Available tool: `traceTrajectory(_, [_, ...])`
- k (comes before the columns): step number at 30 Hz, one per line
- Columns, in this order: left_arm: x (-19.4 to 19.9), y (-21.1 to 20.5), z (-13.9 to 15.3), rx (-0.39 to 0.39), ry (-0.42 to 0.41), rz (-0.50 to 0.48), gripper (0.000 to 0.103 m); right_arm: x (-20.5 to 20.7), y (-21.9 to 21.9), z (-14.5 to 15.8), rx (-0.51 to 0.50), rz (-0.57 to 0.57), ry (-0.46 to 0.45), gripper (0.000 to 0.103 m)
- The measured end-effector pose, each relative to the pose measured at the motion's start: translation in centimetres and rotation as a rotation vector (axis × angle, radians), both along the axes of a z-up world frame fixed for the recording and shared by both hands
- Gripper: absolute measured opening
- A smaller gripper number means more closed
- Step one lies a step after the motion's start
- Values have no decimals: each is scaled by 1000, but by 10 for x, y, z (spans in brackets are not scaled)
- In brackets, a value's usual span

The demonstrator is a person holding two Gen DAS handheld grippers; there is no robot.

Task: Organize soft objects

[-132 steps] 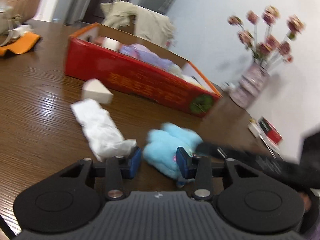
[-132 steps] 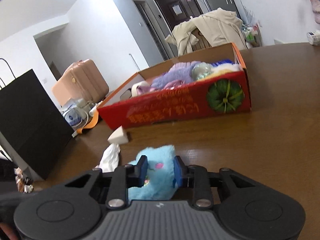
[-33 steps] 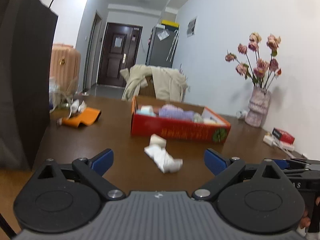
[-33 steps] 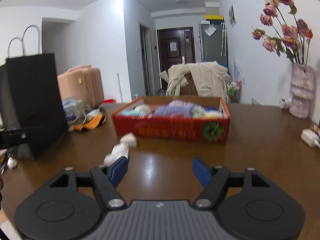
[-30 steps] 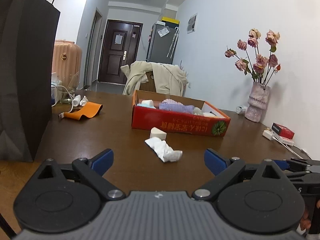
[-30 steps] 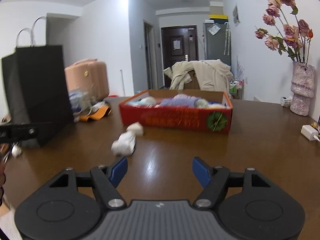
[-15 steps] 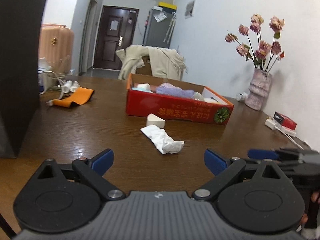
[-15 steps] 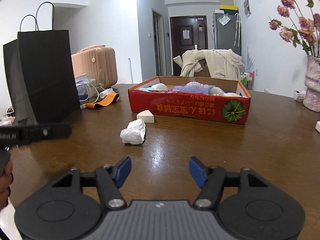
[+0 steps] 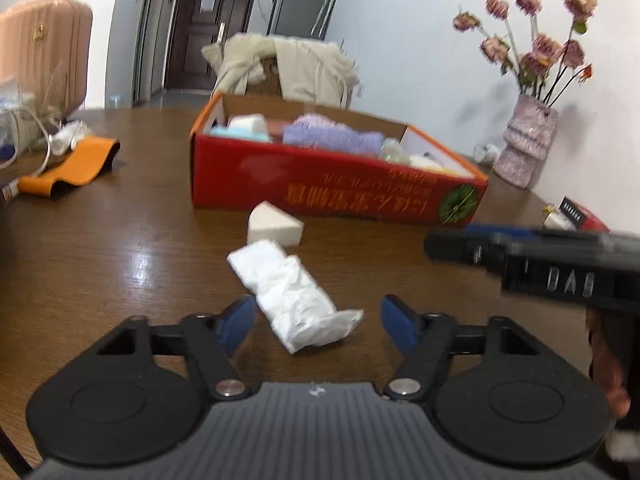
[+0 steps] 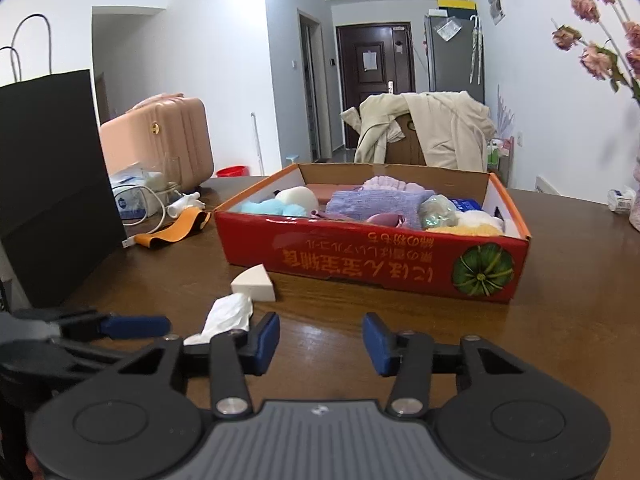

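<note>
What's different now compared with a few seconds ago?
The blue plush left the table and lies in the red box. Both tongs have come closer; the left tongs, just closing, straddle the white tissue without pressing it. The right tongs narrowed, empty. Tissue and sponge wedge stayed put.

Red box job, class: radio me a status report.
Left gripper open, jaws just closing around white tissue wad, no grip yet. Right gripper open, empty, closing too. Sponge wedge loose by red box. Path clear.
</note>
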State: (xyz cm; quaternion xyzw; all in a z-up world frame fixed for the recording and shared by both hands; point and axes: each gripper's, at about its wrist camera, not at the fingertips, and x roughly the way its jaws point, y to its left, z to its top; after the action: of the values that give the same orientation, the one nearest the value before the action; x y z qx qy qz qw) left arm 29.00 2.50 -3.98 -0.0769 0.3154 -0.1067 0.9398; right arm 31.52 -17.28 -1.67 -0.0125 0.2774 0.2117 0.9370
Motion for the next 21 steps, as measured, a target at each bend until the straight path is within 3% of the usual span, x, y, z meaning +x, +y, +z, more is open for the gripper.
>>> traceTrajectory(3, [-4,19,1,13,-2,36,64,18,4,0,3,25,14,46])
traceTrajectory(6, [-11,51,6,61,-33,180,66,33,18,-2,0,75,33,46])
traceTrajectory(10, [-20,81,15,-61,-74,215,68,45,44,-11,1,154,66,46])
traceTrajectory(17, [-6,96,6,-128,-40,282,60,68,92,-29,83,251,170,46])
traceTrajectory(18, [-2,100,5,-144,-40,289,55,71,98,-31,90,249,179,46])
traceTrajectory(21, [12,109,-2,-178,-5,276,22,76,116,-38,72,247,189,40])
